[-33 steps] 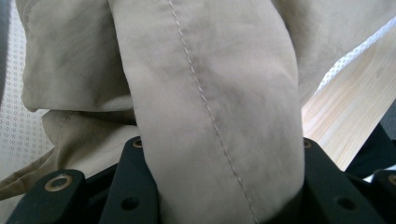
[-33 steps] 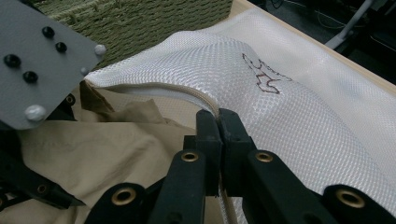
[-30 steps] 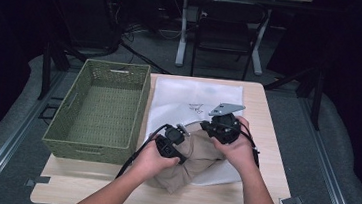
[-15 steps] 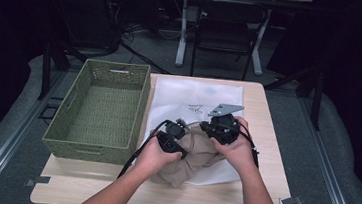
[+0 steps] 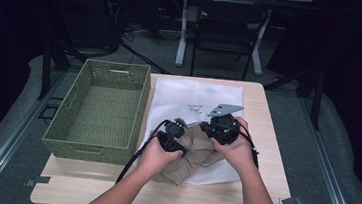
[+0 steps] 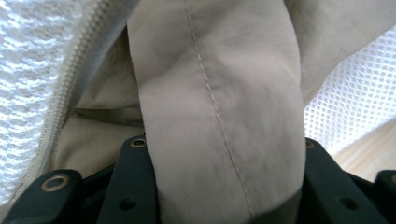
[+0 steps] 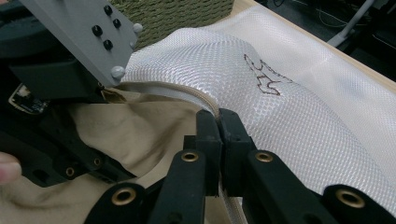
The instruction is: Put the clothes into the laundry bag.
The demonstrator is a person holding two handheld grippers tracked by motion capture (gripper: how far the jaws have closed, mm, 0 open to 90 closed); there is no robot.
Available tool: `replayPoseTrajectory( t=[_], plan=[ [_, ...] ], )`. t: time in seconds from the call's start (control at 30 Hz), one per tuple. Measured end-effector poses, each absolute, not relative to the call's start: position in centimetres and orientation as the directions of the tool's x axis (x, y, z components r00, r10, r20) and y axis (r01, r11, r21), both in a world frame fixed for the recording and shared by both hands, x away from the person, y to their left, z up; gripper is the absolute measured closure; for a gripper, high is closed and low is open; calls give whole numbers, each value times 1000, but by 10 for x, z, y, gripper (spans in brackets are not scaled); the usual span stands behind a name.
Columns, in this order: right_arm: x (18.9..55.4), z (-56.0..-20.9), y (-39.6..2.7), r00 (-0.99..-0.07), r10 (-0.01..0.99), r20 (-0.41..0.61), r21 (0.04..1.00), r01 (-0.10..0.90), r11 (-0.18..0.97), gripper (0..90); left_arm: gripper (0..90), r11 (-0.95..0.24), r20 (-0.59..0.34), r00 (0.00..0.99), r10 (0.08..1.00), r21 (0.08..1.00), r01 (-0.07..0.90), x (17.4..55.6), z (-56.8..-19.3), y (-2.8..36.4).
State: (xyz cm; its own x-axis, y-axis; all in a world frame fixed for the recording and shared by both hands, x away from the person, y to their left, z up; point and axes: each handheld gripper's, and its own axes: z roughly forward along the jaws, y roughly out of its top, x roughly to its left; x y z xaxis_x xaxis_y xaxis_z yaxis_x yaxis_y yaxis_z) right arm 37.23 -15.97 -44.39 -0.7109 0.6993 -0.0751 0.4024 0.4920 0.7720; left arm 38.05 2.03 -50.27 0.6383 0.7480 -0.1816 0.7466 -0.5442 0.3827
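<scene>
A white mesh bag [image 5: 194, 96] lies flat on the table, its zipped mouth toward me. A beige garment [image 5: 188, 158] is bunched at that mouth, partly inside. My left gripper [image 5: 173, 131] is shut on a thick fold of the beige garment [image 6: 219, 107], with the bag's zipper [image 6: 70, 84] just to the left of the fold. My right gripper [image 5: 217, 125] is shut on the bag's zipper edge [image 7: 205, 100] and holds it raised over the cloth; its jaws [image 7: 218, 116] stand pressed together. The left gripper's black body [image 7: 46, 79] sits close by.
A green woven basket [image 5: 100, 107] stands empty on the table's left side, right against the bag. Bare wood of the table [image 5: 261, 190] shows at the front and right. A chair and desk legs stand on the floor behind.
My left gripper has edged slightly toward the bag's mouth with the beige fold in it. The right gripper has stayed where it was.
</scene>
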Motion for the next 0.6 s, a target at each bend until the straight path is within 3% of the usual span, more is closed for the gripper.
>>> replayPoseTrajectory(
  t=[0.17, 0.6],
  plan=[
    [372, -445, -158, -714, 696, -79, 770, 400, 498, 881, 581, -534, -178, 632, 755, 392, 749, 382, -506, 20],
    [374, -447, -159, -710, 701, -71, 767, 410, 493, 881, 404, -537, -156, 633, 758, 402, 742, 379, -509, 13]
  ],
)
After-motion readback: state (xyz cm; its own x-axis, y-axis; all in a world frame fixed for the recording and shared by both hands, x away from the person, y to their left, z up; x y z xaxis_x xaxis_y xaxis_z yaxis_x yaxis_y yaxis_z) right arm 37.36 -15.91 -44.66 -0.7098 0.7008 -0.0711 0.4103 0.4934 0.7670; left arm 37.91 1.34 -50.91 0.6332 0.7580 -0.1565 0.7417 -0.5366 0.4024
